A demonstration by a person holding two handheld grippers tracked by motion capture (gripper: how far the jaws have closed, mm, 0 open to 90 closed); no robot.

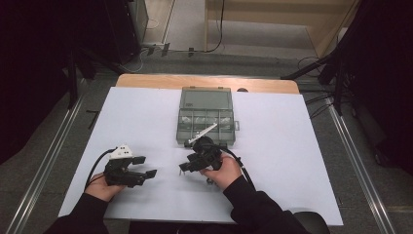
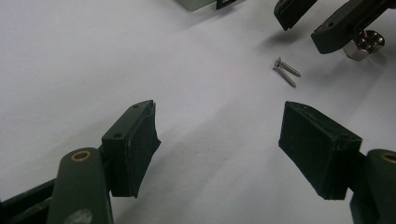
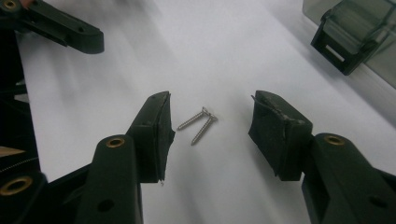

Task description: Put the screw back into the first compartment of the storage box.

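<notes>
In the high view, the left tongs (image 1: 146,166) rest low on the white table (image 1: 292,161) with the jaws wide apart and pointing toward the right tongs (image 1: 187,167), which a hand (image 1: 225,171) holds tilted down toward the sheet; the two screws are too small to make out here, and the open grey parts box (image 1: 205,117) lies beyond the right tongs. In the left gripper view, the jaws stand wide with nothing between them, and the two screws (image 2: 286,71) lie on the table well ahead, heads touching, shafts spreading down to the right; a steel nut (image 2: 364,44) sits half hidden behind a jaw of the right tongs. In the right gripper view, the screws (image 3: 198,122) lie flat between the half-open jaws, untouched, heads together at the upper right, tips pointing down-left; a corner of the box (image 3: 355,37) is cut off by the frame edge.
</notes>
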